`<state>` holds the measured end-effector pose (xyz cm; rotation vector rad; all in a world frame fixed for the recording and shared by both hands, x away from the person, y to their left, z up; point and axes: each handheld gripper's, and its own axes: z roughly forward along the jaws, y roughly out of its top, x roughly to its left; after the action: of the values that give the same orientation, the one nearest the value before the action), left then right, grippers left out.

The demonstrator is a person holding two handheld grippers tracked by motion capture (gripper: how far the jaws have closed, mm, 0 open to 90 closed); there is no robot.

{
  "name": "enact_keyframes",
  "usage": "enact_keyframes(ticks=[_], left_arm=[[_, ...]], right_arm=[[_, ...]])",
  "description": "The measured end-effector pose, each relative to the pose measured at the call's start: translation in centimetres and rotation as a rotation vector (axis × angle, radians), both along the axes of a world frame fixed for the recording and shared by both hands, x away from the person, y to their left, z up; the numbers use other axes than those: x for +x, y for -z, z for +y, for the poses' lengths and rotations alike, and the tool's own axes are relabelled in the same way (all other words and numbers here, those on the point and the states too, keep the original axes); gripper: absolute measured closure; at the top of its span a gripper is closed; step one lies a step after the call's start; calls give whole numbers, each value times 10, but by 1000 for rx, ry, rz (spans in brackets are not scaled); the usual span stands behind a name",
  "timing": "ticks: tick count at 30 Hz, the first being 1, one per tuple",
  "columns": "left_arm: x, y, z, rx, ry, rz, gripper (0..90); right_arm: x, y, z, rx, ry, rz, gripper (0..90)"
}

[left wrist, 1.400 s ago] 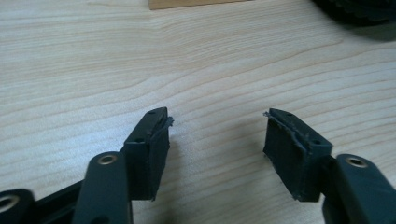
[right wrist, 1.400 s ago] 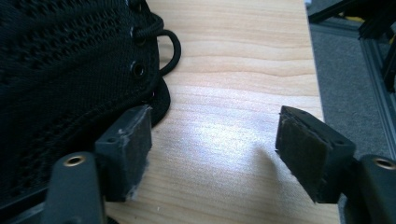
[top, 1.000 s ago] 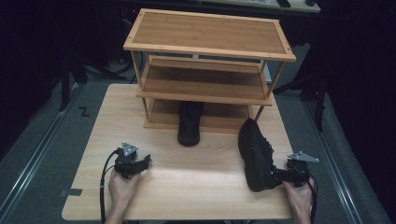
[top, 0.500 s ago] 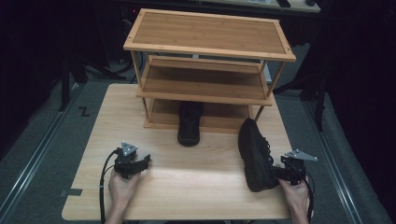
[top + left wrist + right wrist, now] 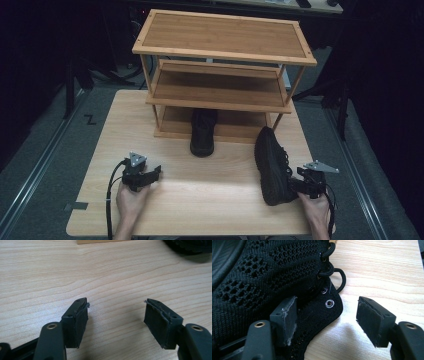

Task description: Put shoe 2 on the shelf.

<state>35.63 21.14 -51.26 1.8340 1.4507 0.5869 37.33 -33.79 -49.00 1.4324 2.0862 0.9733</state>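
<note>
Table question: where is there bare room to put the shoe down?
Bare wood lies on the table between the left gripper and the shoe on its side, and along the left edge beside the rack. It is crowded by the right gripper and where the other shoe pokes out.

Your left gripper [image 5: 116, 315] hangs with jaws spread wide over the bare wooden table [image 5: 75, 272], well short of the black shoe [image 5: 192, 246] at the far edge.
</note>
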Motion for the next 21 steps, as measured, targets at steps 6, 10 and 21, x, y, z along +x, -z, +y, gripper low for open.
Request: enact_keyframes(ticks=[6,10,21], left_arm=[[0,0,-1,3,3,2,344],[0,0,-1,3,2,1,343],[0,0,-1,4,3,1,341]], right_arm=[[-1,-1,3,10,-28,-5,335],[-2,-4,5,4,-40,-13,335],[-2,-17,15,14,-73,-48,335]])
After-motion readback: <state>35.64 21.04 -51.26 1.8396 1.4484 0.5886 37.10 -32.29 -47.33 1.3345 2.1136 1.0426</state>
